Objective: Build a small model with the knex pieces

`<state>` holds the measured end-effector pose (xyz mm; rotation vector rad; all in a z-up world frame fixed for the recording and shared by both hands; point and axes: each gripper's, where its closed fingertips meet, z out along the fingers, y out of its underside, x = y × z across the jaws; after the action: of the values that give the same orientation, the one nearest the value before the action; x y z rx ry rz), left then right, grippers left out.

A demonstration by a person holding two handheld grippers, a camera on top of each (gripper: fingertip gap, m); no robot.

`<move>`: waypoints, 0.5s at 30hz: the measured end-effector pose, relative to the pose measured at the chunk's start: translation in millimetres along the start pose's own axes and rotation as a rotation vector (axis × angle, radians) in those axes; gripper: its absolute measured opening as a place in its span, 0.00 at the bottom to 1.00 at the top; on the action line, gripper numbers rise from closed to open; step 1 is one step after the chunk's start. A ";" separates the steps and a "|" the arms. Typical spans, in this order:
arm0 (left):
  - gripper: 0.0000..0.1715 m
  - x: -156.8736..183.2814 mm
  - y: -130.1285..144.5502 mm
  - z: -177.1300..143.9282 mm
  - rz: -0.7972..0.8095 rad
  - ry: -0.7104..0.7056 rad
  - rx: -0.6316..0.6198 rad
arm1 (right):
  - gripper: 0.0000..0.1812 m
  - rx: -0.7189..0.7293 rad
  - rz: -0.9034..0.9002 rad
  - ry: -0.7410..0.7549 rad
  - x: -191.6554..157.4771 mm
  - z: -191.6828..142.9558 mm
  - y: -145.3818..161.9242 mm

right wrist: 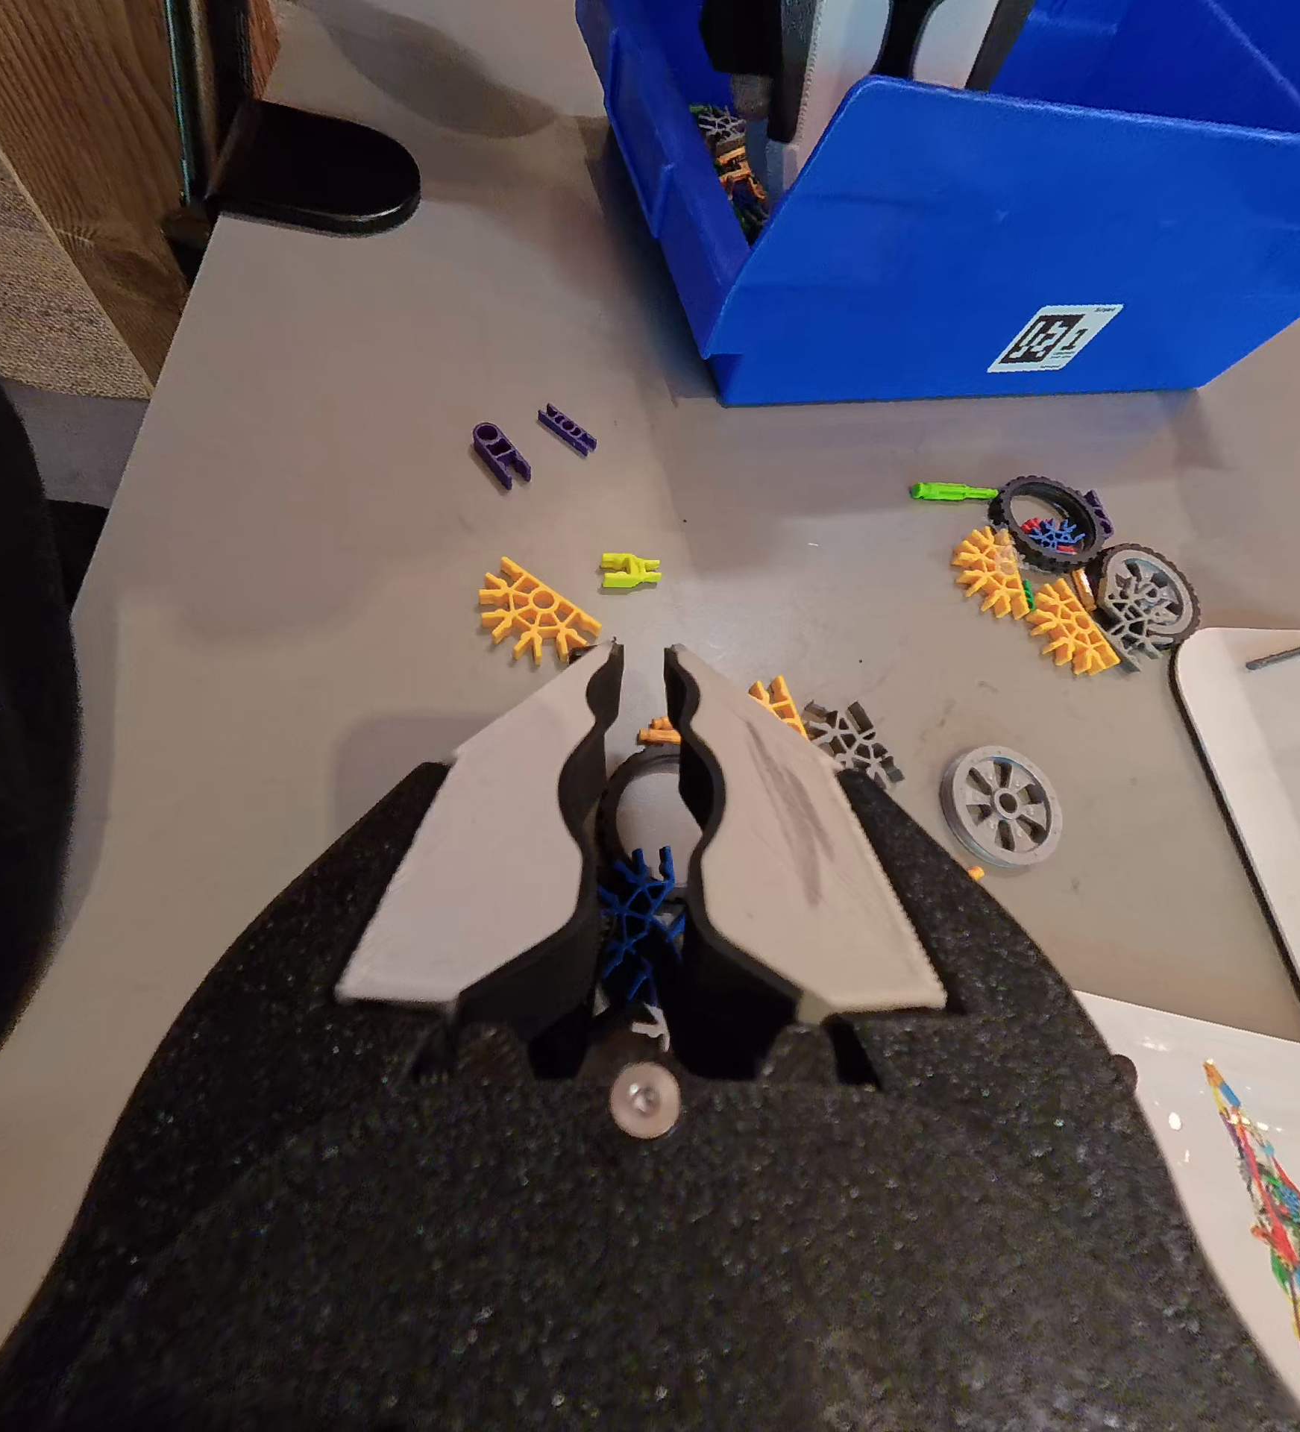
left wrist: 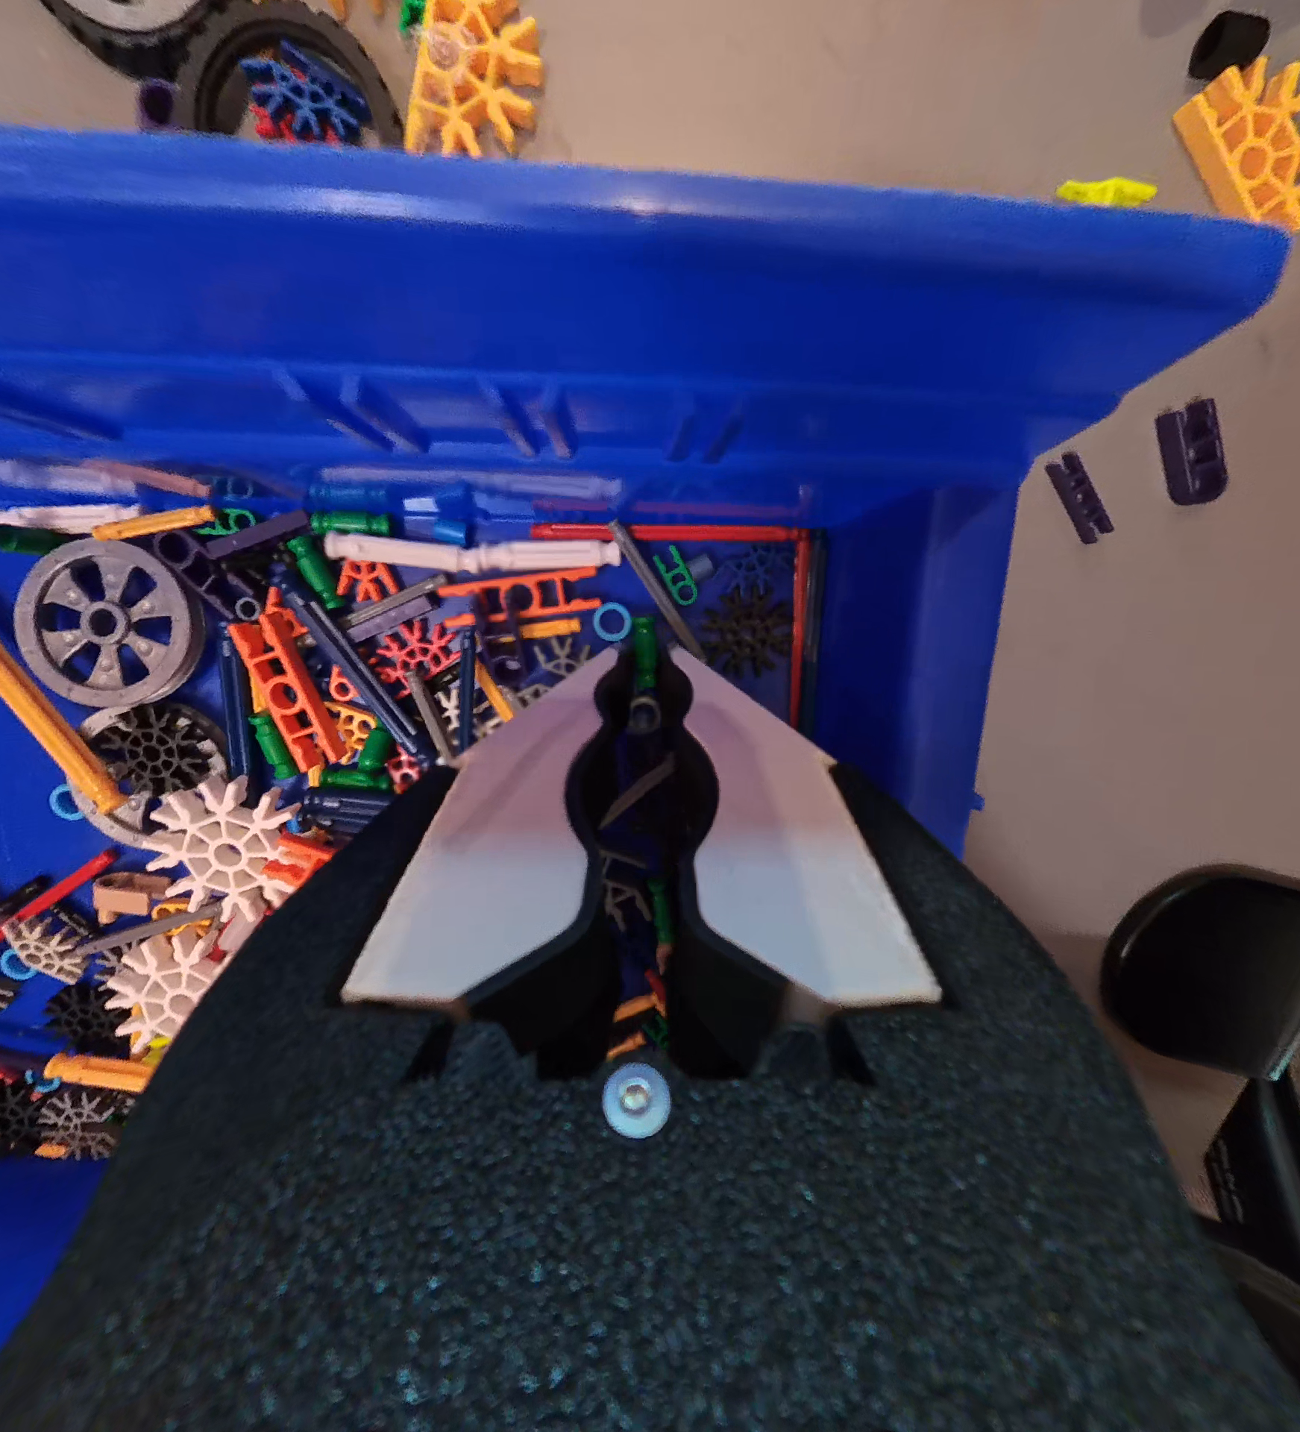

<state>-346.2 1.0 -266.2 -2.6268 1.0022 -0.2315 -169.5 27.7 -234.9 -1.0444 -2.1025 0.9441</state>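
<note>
Inside the blue bin (left wrist: 476, 294), the left claw (left wrist: 643, 659) is lowered over a jumble of construction-toy pieces, its jaws nearly together with a green rod (left wrist: 645, 647) seen at the tips; whether the rod is actually pinched cannot be told. A grey spoked wheel (left wrist: 108, 620), white snowflake connectors (left wrist: 224, 841) and a long yellow rod (left wrist: 11, 682) are heaped toward the bin's other side.

Over the tabletop (right wrist: 321, 465), the right claw (right wrist: 643, 659) is held with a narrow gap between its jaws, nothing being gripped. A black ring (right wrist: 631, 775) and a blue connector (right wrist: 639, 907) (both partly hidden) are seen beneath the jaws. A yellow fan connector (right wrist: 534, 612) lies just beside the tips, with a lime clip (right wrist: 629, 571) and two purple connectors (right wrist: 499, 453) beyond, toward the bin. A grey wheel (right wrist: 1001, 806) rests near a white board (right wrist: 1290, 775) at the tabletop's edge.
</note>
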 end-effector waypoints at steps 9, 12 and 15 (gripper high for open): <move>0.02 -5.9 -11.2 -38.8 -0.022 -0.103 0.087 | 0.05 0.007 -0.006 0.005 0.2 -1.8 -2.1; 0.02 10.5 -31.3 -65.1 0.003 -0.136 0.154 | 0.05 0.009 -0.009 0.007 0.0 -2.7 -3.3; 0.02 46.7 -55.2 -80.8 0.071 -0.151 0.198 | 0.05 0.012 -0.012 0.006 -0.7 -3.6 -4.3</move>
<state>-298.5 -10.6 -169.5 -2.3868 0.9663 -0.1085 -168.2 26.4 -229.6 -1.0264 -2.0931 0.9461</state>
